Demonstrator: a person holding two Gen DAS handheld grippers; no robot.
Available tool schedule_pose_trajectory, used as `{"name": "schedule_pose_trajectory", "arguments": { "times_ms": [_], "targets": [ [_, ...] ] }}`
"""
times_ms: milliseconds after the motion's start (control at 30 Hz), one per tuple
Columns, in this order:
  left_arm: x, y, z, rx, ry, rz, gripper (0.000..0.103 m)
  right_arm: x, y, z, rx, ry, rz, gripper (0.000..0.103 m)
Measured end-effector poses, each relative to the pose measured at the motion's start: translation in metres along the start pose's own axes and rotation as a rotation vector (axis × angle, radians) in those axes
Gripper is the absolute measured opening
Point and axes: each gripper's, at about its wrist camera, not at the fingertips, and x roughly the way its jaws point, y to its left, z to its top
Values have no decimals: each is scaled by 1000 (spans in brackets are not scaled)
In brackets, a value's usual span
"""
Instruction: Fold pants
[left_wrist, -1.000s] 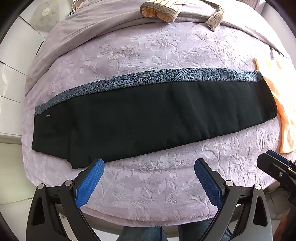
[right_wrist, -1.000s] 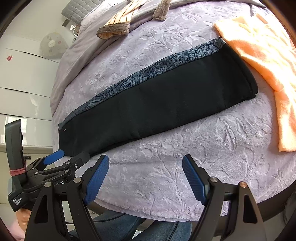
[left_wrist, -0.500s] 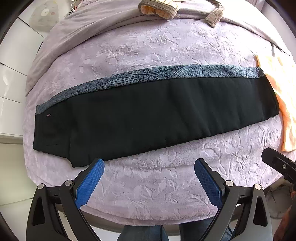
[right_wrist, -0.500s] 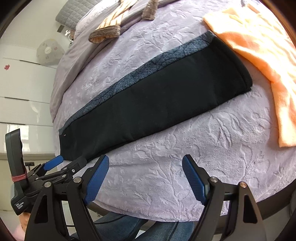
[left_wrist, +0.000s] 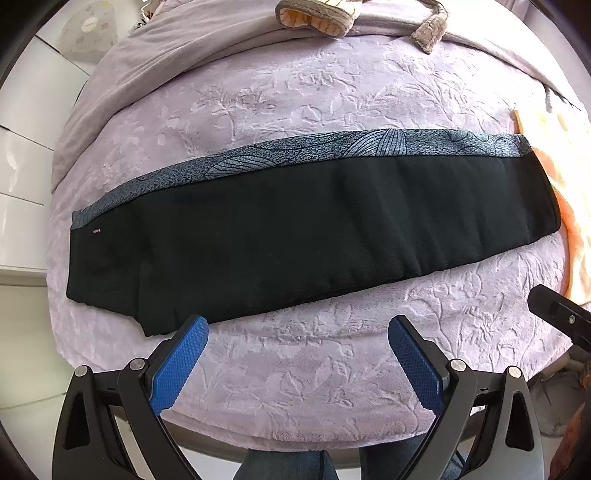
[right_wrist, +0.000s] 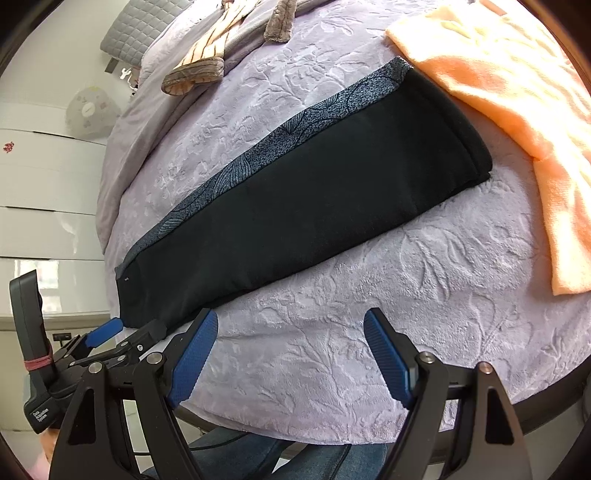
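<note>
Black pants (left_wrist: 295, 229) with a grey patterned band along their far edge lie flat in a long strip on the lilac bedspread (left_wrist: 314, 362), folded lengthwise. In the right wrist view the pants (right_wrist: 314, 199) run diagonally, from the lower left up to the right. My left gripper (left_wrist: 297, 326) hovers open over the bedspread just short of the pants' near edge, nothing between its blue pads. My right gripper (right_wrist: 291, 319) is open too, above bare bedspread near the pants' near edge. The left gripper (right_wrist: 110, 328) shows at the lower left of the right wrist view.
An orange towel (right_wrist: 517, 110) lies beside the right end of the pants, touching it. Striped and brown plush items (left_wrist: 317, 14) sit at the far side of the bed on a grey blanket (left_wrist: 155, 70). White drawers (right_wrist: 48, 192) stand left. A person's jeans-clad legs (right_wrist: 295, 458) are below the bed edge.
The right gripper has shifted slightly and rolled, so the pants look steeper in its view. The left gripper has stayed put. Both remain open.
</note>
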Motion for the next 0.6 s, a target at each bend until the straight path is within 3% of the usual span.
{"name": "schedule_pose_trajectory", "arguments": {
  "times_ms": [367,600],
  "targets": [
    [5,1,1,-12,12,-68,98,2,-8,9,22,-5,13,84],
    [15,-7,9,18,-2,-60,98,-1,-39,14,120,-28,70,84]
  ]
}}
